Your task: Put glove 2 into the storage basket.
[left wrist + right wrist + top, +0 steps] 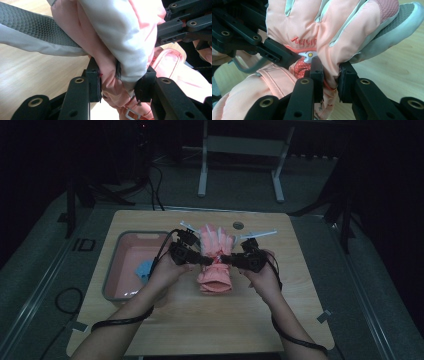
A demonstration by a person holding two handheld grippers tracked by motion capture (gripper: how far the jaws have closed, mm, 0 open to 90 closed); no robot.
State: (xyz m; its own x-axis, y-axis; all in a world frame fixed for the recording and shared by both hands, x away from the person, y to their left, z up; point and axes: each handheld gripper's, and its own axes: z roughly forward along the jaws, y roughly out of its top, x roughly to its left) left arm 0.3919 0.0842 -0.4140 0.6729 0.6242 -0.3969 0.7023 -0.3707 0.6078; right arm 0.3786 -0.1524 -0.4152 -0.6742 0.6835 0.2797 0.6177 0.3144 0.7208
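A padded pink and white glove (216, 251) lies in the middle of the wooden table (280, 310), fingers pointing away and cuff toward the person. My left gripper (206, 261) is shut on the glove's wrist from the left; in the left gripper view its jaws pinch a fold of pink and white fabric (120, 75). My right gripper (226, 259) is shut on the same wrist area from the right, clamping pink fabric (329, 72) just below the glove's logo. The two grippers meet tip to tip over the glove.
A pink tub (114, 270) stands on the table's left side with a blue object (145, 269) inside. A round grommet hole (238, 225) sits near the far table edge. Cables trail from both grippers along the forearms.
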